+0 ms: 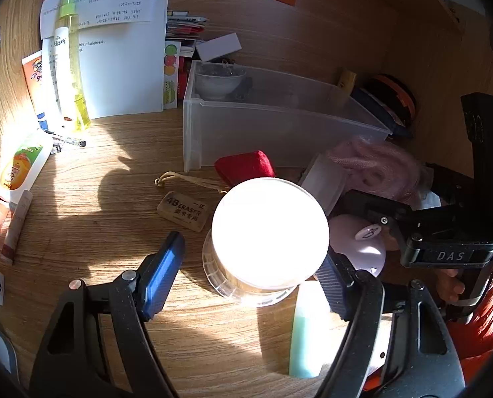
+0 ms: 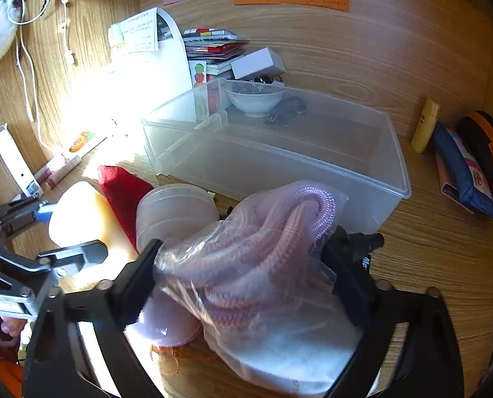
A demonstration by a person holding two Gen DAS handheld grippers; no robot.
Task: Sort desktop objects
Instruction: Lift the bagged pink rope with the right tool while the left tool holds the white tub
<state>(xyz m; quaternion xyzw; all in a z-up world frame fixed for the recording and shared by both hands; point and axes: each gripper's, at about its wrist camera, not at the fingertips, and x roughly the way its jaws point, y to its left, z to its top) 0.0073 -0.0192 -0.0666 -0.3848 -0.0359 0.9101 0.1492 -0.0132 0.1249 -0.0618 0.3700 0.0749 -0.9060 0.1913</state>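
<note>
In the left wrist view a round jar with a white lid [image 1: 269, 232] stands on the wooden desk between the blue pads of my left gripper [image 1: 251, 252]. The right pad lies against the jar and the left pad [image 1: 161, 272] stands clear, so the jaws are open. In the right wrist view a clear bag of pink rope [image 2: 253, 248] fills the wide gap of my right gripper [image 2: 246, 242]. The plastic brushes both fingers and rests on items below. The open clear bin [image 2: 279, 165] lies just beyond.
The bin [image 1: 279, 112] holds a white bowl [image 1: 218, 83]. Near the jar lie a red cloth [image 1: 246, 164], an eraser tag [image 1: 183, 210], a pale pink round case [image 1: 359, 245] and a green tube [image 1: 304, 331]. Bottles and papers [image 1: 70, 66] crowd the left; pouches [image 2: 462, 169] sit right.
</note>
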